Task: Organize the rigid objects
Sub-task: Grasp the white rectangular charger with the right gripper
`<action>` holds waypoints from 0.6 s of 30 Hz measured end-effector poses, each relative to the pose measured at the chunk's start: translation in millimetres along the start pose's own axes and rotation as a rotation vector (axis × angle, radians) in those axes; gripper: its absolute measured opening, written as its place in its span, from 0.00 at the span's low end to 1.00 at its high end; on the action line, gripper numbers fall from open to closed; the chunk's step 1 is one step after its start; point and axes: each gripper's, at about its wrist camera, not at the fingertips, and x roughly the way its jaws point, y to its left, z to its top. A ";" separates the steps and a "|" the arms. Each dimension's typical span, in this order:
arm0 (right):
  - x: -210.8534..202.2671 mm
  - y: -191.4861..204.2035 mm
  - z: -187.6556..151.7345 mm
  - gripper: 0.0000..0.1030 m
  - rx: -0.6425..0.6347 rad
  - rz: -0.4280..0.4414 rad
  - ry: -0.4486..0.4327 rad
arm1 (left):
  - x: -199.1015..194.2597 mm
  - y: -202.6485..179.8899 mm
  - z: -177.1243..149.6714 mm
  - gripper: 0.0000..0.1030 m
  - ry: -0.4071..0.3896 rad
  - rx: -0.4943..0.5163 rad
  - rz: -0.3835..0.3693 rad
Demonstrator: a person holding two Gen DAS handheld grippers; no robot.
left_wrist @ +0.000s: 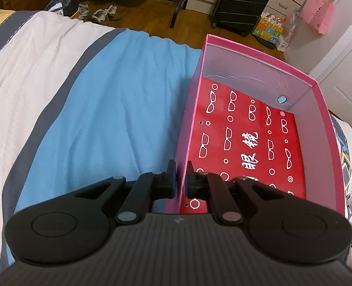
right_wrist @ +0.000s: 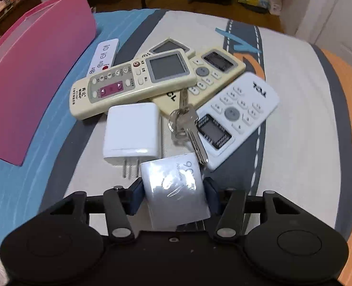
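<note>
A small plastic-wrapped white box (right_wrist: 176,186) sits between the pads of the right gripper (right_wrist: 174,190), whose jaws straddle its two sides; whether the pads already press it cannot be told. The box lies on the bed, its long axis running straight away from the gripper toward a heap of clutter just beyond: a white charger (right_wrist: 131,132) with its prongs toward the camera, a bunch of keys (right_wrist: 187,128), a white remote (right_wrist: 235,116), and two cream remotes (right_wrist: 133,83) stacked crosswise, with a slim white one (right_wrist: 103,56) behind. The right hand is plainly the nearer; judging by the layout, the coming move is a lift and a carry leftward.

That way stands the pink box (left_wrist: 319,109), open, its red floor printed with white spectacles and holding none of the objects. The left gripper (left_wrist: 180,182) is clenched on its near side wall, one finger inside, one outside, seemingly steadying it.

Everything rests on a bedspread (left_wrist: 104,95) striped blue, grey and white. Beyond lie a wooden floor, a dark suitcase (left_wrist: 242,2) and a pink bag (left_wrist: 319,14) on a door.
</note>
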 end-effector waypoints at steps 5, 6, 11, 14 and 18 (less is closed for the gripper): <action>-5.2 12.3 -3.1 0.57 0.003 0.010 0.012 | 0.3 1.6 0.1 0.07 0.002 -0.014 -0.003; -1.1 20.6 -4.0 0.58 -0.045 -0.019 0.030 | 0.5 3.0 0.3 0.07 0.004 -0.024 -0.006; 6.8 46.6 -8.0 0.56 -0.170 -0.127 0.008 | 1.1 5.8 0.5 0.07 0.004 -0.032 -0.017; -0.7 45.4 -11.7 0.56 -0.123 -0.136 -0.030 | 0.7 6.0 0.0 0.07 0.004 -0.032 -0.021; -27.3 39.9 -16.6 0.55 -0.051 -0.094 -0.140 | -1.0 3.4 -1.9 0.07 -0.003 -0.015 -0.017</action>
